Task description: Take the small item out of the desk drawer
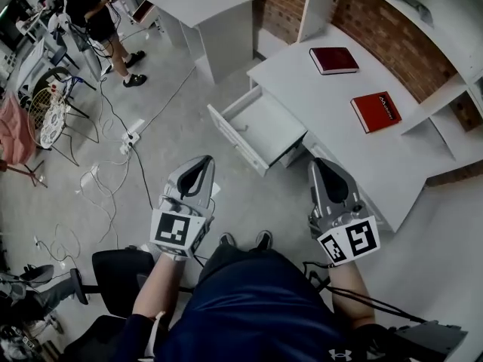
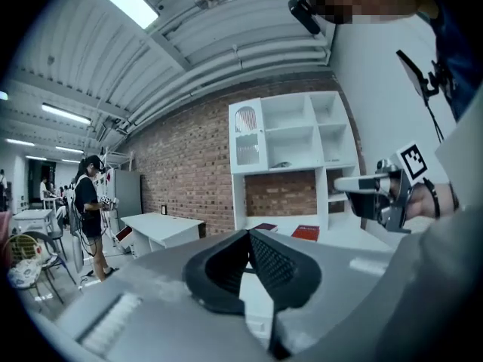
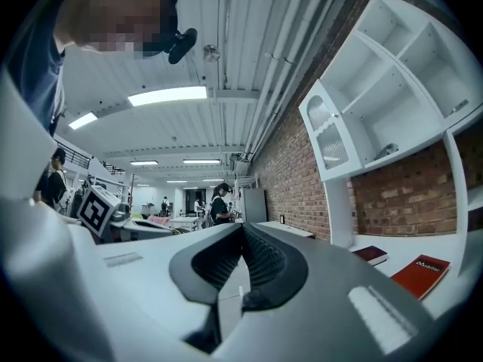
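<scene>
White desk (image 1: 332, 119), drawer (image 1: 260, 127) open, by brick wall (image 1: 377, 29); left gripper (image 1: 200, 162) and right gripper (image 1: 321, 164) closed, empty.

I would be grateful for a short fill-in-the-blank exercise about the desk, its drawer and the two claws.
1. The white drawer of the desk stands ____.
2. On the white desk lie ____ books: the dark red book and the bright red book.
3. The grey left claw and grey right claw are both ____, holding nothing.

Missing words: open; two; shut.
</scene>
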Tool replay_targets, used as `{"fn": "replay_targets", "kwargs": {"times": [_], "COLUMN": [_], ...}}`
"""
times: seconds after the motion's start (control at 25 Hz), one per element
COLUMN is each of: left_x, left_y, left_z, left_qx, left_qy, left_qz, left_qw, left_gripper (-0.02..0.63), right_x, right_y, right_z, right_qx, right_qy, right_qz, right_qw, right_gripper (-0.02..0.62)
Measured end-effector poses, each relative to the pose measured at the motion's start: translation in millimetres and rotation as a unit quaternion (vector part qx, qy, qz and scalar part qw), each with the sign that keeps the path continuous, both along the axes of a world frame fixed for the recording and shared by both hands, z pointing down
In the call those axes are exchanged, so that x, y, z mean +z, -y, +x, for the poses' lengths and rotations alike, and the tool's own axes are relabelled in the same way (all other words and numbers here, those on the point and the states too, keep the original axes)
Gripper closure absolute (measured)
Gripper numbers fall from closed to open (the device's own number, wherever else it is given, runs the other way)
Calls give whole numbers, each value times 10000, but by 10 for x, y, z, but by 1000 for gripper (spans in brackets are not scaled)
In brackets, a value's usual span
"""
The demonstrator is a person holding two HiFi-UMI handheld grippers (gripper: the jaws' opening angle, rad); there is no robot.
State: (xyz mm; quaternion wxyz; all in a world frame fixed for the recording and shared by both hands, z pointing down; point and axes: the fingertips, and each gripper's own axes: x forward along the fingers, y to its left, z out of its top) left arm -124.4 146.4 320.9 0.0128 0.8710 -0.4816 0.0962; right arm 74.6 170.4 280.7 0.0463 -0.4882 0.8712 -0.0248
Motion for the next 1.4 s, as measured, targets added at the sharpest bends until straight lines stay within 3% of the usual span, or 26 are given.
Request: {"fn": "replay_targets", "kwargs": {"times": [0.16,0.52,1.0,1.4], "left_x": [351,420,884,1223], "left_y": [63,377,1300,2203], "left_z": [66,79,-167,-512], "left_qx": [-104,-135,483,856], "left_qy": [354,228,252,211], "left_qz": [-354,-394,-559,-789], "left_qw": [9987,9989,9969,9930], "left_gripper": [603,603,603,603], "right_x": [71,252,398,544], "right_y": [41,287,949,1519], "right_z": [142,271,89,-431], "right_qx": [-68,-18,533,809], "right_qy": [62,263,-95,-492], "right_qz": [-81,-394,-661,-1200], "right_qw": [9999,9989,9963,9883], "right_gripper": [592,592,592,592]}}
